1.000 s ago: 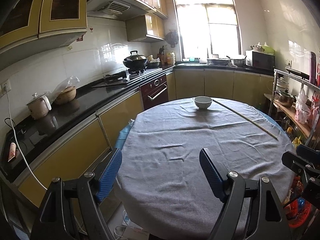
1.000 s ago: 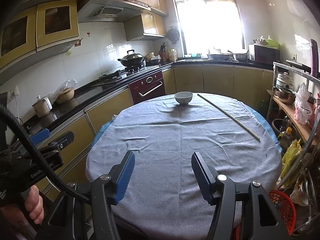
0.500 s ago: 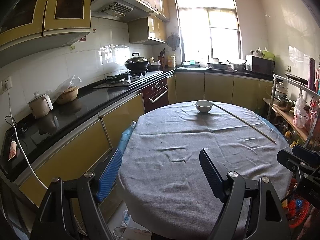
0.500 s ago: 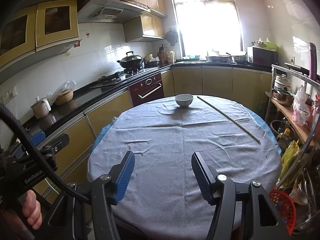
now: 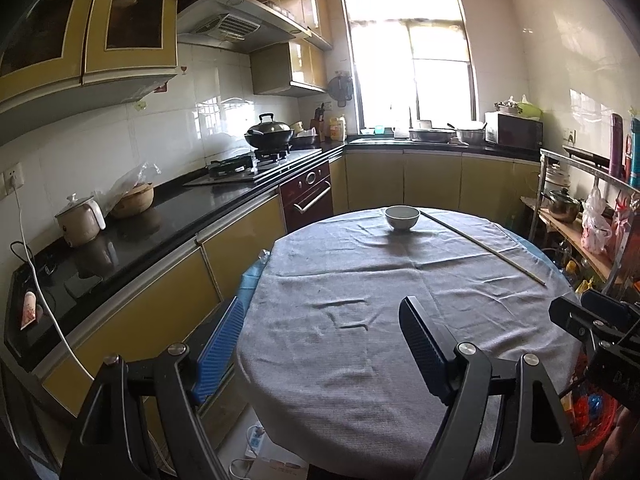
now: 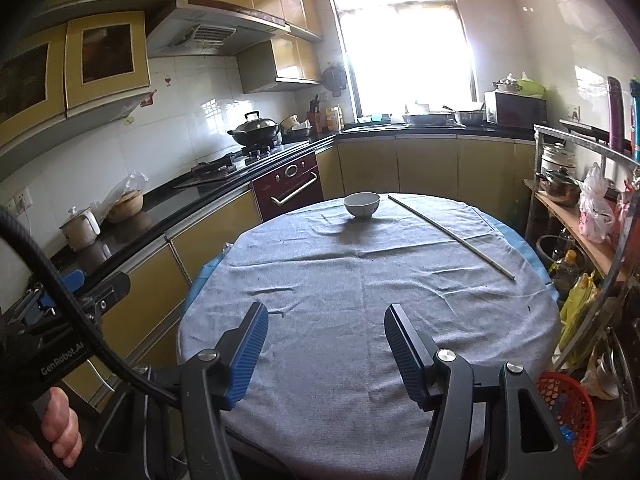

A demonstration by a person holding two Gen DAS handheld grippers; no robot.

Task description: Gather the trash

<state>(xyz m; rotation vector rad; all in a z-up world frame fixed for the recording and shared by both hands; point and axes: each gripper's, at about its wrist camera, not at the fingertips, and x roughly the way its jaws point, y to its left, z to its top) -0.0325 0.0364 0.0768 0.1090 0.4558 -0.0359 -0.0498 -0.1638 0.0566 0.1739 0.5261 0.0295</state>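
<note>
Round grey-clothed table (image 6: 360,320), glossy white bowl (image 6: 361,204), perhaps wooden rod (image 6: 452,236)

The cloth-covered bench (image 6: 360,300) lies bare from its near edge to the far side, where only a bowl (image 6: 361,205) and a long stick (image 6: 450,236) lie. A counter (image 5: 132,236) hems its left edge; a crowded rack (image 6: 580,216) stands close on the right.
</note>
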